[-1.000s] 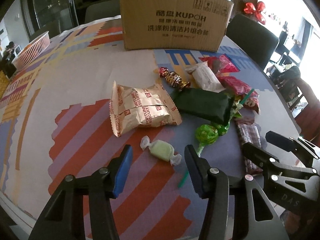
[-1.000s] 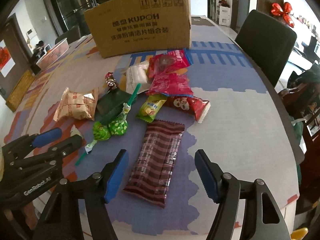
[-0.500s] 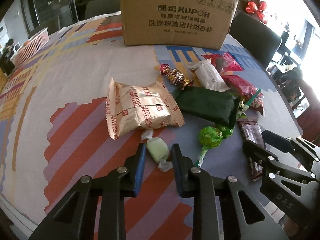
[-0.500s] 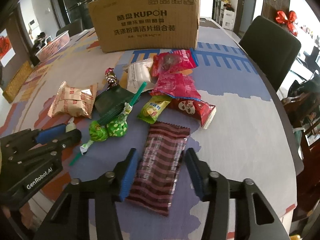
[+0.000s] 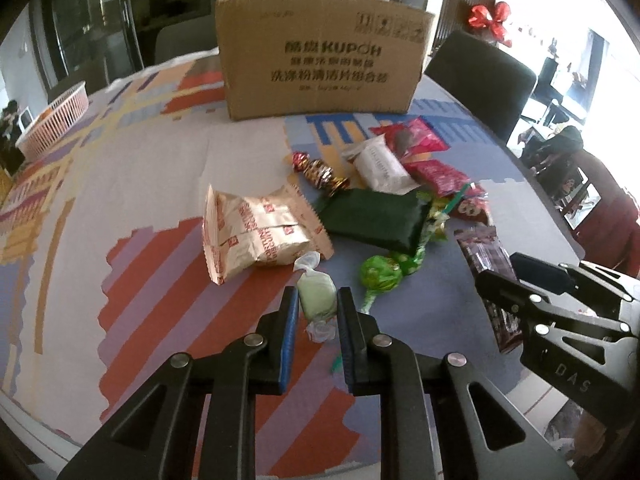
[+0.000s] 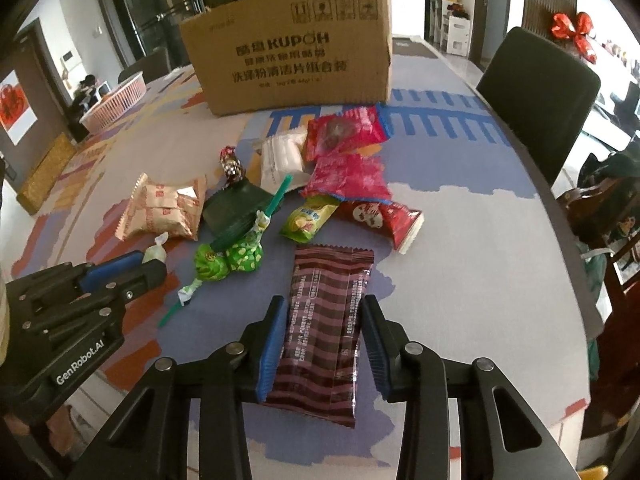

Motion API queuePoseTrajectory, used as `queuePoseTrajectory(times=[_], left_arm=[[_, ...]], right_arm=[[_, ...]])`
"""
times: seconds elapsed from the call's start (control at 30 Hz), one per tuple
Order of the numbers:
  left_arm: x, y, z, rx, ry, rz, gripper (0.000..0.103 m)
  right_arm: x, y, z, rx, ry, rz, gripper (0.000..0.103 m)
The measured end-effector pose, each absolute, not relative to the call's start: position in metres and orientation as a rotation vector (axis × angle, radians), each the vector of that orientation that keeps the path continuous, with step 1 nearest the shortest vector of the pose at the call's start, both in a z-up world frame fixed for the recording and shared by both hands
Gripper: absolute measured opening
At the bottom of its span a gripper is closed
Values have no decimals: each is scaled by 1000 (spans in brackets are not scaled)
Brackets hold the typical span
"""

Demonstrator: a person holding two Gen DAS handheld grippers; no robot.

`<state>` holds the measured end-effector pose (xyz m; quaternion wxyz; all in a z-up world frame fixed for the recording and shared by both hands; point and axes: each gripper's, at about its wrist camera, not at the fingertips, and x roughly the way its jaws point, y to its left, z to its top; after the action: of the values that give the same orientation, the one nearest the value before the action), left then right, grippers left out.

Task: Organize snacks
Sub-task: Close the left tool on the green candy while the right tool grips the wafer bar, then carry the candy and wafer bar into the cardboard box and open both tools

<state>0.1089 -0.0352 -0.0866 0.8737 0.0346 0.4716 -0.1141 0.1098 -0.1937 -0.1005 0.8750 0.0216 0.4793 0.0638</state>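
Note:
A pale green wrapped candy [image 5: 318, 300] sits pinched between the blue pads of my left gripper [image 5: 317, 294], which is shut on it just in front of the gold biscuit pack [image 5: 256, 236]. My right gripper [image 6: 323, 304] straddles the brown striped snack bar [image 6: 328, 320] lying on the tablecloth. Its jaws are closing and the pads touch both long edges of the wrapper. Each gripper shows in the other's view: the left gripper [image 6: 132, 268] at the left, the right gripper [image 5: 504, 268] at the right.
A loose pile holds a dark green pack [image 5: 372, 216], green lollipops [image 5: 380, 274], a white pack [image 6: 282, 156] and red packs [image 6: 348, 176]. A cardboard box [image 5: 320, 76] stands behind it. A pink basket [image 5: 56, 120] is far left, a dark chair [image 6: 536, 96] at the right.
My left jaws came together onto the pale green candy. My right jaws narrowed from wide apart until they met the brown striped bar's edges.

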Motion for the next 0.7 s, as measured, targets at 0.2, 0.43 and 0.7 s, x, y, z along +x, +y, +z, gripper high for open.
queuePoseTrajectory(times=[0.2,0.43,0.7], left_arm=[[108,-37,-68,51,958,-264,20],[120,-37,-46,58,910,-264,20],[143,-38,-13,86,803,-251,20]], right_arm=[[103,-195,-78,36,928,146,39],[111,-197,-54,31,857,163,39],[134,-194,-25,4,774,178,39]])
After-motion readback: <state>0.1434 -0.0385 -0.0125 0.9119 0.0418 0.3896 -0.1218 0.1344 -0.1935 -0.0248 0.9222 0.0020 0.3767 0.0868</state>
